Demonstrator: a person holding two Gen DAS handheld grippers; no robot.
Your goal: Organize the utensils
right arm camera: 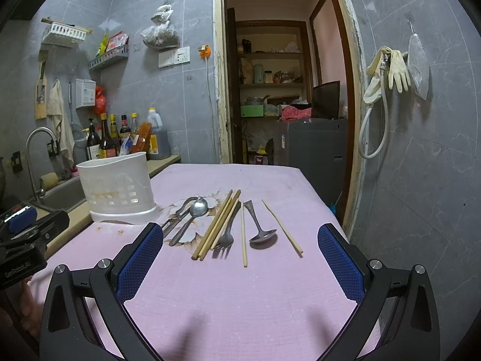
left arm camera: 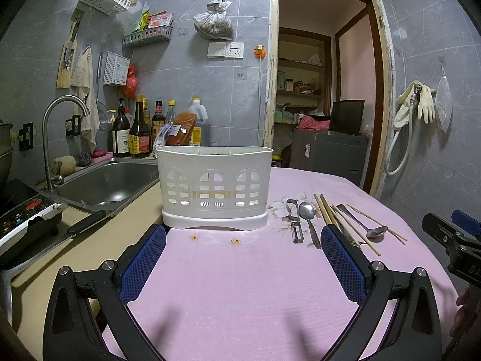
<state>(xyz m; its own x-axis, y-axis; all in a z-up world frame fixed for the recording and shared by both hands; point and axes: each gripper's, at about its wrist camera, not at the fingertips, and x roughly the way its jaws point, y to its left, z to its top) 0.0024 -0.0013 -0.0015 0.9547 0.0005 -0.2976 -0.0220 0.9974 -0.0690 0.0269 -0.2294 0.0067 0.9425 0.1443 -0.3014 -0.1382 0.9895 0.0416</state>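
Visibility is being limited at several points. Interior of the white utensil holder (left arm camera: 215, 185) is not showing in either view, so its contents cannot be told. In the left wrist view, the right finger of the left tongs (left arm camera: 243, 237) is covering the near ends of the chopsticks (right arm camera: 217, 225) and most of the fork (right arm camera: 226, 236). The right tongs (right arm camera: 240, 236) are appearing there only as a dark body cut off at the frame edge.

Left tongs are standing wide open, holding nothing and touching nothing, hovering over the pink cloth (left arm camera: 240, 285) of the desk, with the holder straight ahead of them.

Right tongs are likewise standing wide open and empty, hovering above the cloth, with the loose utensils lying between and beyond their fingers.

Utensils are lying flat on the cloth just right of the holder: a peeler (left arm camera: 296, 221), a spoon (left arm camera: 308, 213) beside it, the bunched chopsticks, the fork, a single chopstick (right arm camera: 244, 234), a second spoon (right arm camera: 261, 231) with bowl toward the camera, and another lone chopstick (right arm camera: 282, 227). The holder is standing upright at the cloth's left edge, beside the sink (left arm camera: 108, 186).
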